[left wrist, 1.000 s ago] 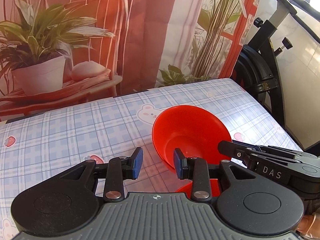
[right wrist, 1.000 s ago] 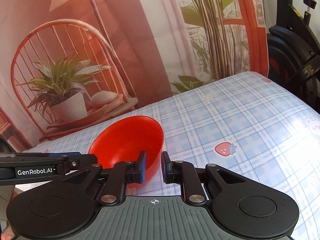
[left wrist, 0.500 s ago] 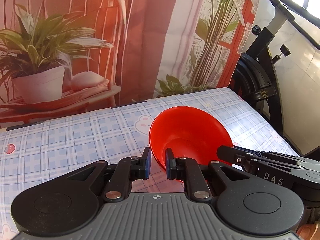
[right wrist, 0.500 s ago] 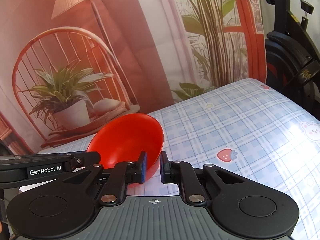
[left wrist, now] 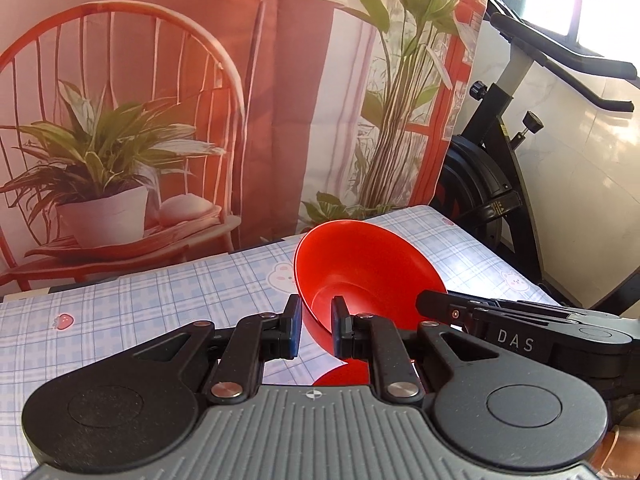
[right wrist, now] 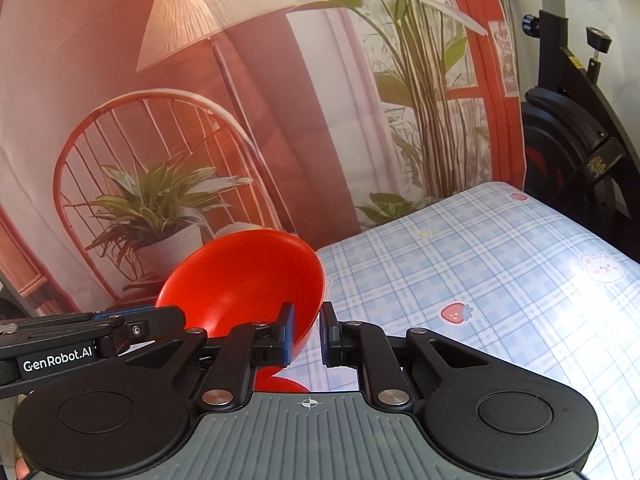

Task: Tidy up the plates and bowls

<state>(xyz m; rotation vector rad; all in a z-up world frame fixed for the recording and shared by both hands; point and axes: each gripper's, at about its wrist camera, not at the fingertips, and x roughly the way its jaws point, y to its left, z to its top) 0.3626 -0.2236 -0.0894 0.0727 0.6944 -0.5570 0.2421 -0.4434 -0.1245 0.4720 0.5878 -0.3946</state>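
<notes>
Two grippers clamped on one red bowl [left wrist: 360, 264], left gripper [left wrist: 316, 330] and right gripper [right wrist: 307, 334] pinching opposite rims, above checked surface [right wrist: 500, 264]

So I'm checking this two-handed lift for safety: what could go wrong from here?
Both grips are thin pinches on the rim of the red bowl: the left gripper and right gripper hold opposite edges, so uneven hand motion could twist it free. It hangs tilted above something red on the table and could drop onto it.

Both wrist cameras are looking forward and downward, close over their own claws. Both are sharing the glossy red plastic bowl [left wrist: 368, 268] [right wrist: 248, 280], the blue-checked surface [left wrist: 160, 300] [right wrist: 500, 272] and the printed backdrop [left wrist: 240, 100] [right wrist: 280, 120].
</notes>
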